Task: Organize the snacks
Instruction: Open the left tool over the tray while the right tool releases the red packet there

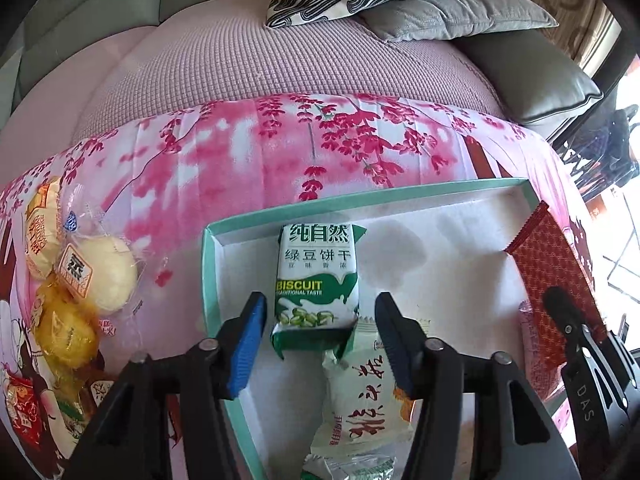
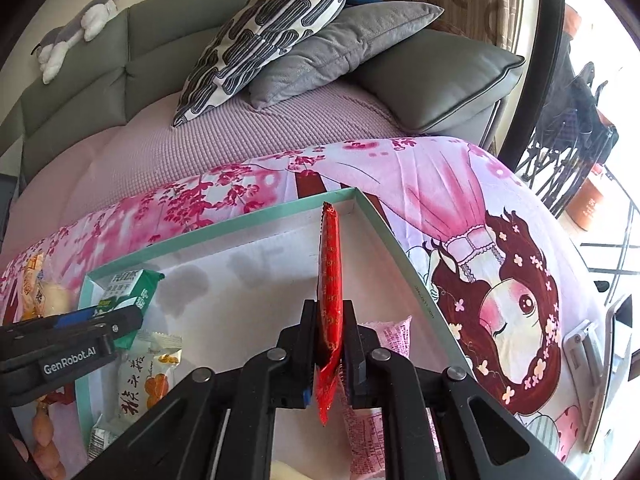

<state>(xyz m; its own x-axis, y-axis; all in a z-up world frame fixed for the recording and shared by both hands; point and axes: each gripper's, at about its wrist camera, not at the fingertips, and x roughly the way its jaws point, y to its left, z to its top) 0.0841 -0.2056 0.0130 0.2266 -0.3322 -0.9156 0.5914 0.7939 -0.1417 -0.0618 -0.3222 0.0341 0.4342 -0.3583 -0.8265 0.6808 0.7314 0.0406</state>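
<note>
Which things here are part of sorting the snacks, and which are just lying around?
Part of the job:
- teal box
- green biscuit pack between the open left gripper fingers
- red packet clamped in the right gripper
- white snack packet and pink packet in the box
- loose buns left of it

Just lying about:
- patterned pillow
- grey cushion
- plush toy

Both wrist cameras look forward and down along their fingers, close over the box (image 1: 208, 264), facing the sofa (image 1: 240, 64) beyond it. The left view sits over the box's left end, the right view over its right end (image 2: 384, 224). Both share the box floor and the cushions (image 2: 264, 32).
</note>
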